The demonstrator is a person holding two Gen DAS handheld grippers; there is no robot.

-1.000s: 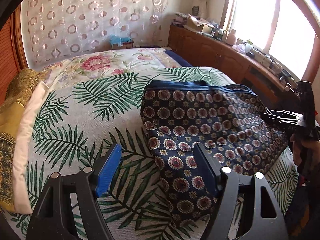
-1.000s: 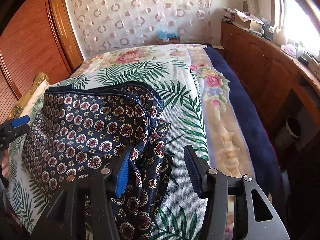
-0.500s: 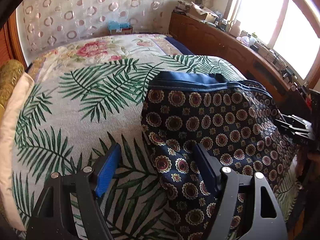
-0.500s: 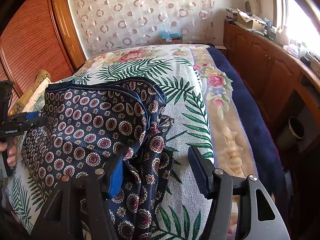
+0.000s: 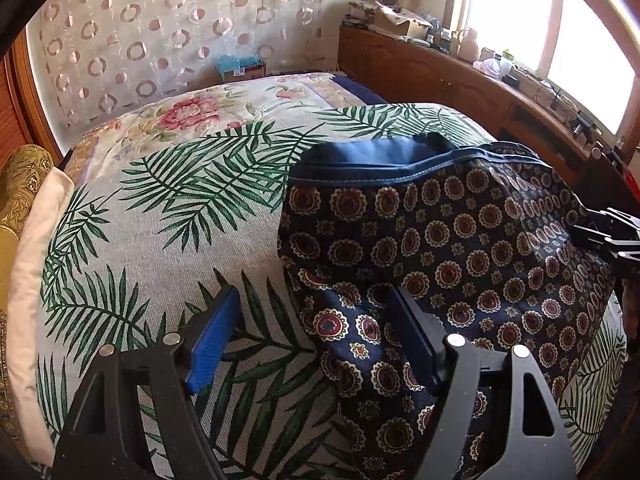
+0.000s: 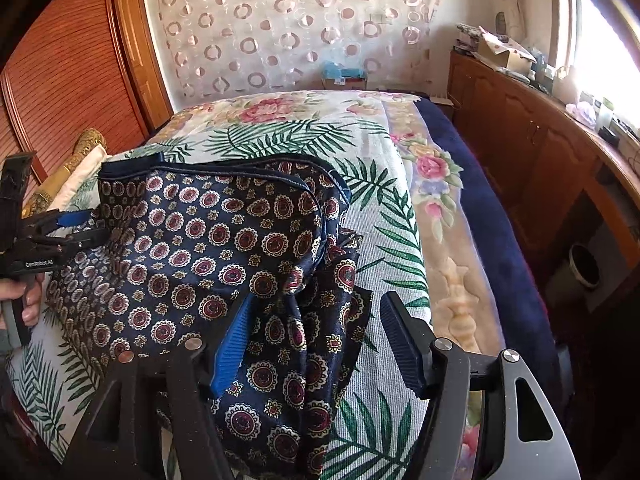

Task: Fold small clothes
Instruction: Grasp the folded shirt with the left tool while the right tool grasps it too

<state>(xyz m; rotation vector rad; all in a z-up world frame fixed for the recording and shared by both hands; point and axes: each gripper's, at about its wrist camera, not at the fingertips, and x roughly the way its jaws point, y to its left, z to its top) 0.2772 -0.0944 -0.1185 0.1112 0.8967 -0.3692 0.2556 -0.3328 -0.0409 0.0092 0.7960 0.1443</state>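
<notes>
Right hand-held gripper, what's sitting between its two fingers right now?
In the right wrist view, the right hand-held gripper has jaws open over a bunched fold of the navy patterned garment, with bare palm-leaf bedspread beside it.

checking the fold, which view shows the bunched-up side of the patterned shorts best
The right wrist view: the crumpled folds of the patterned shorts lie between the right gripper fingers. The left wrist view shows the shorts' flatter side and blue waistband; the bunched part is hidden there.
</notes>
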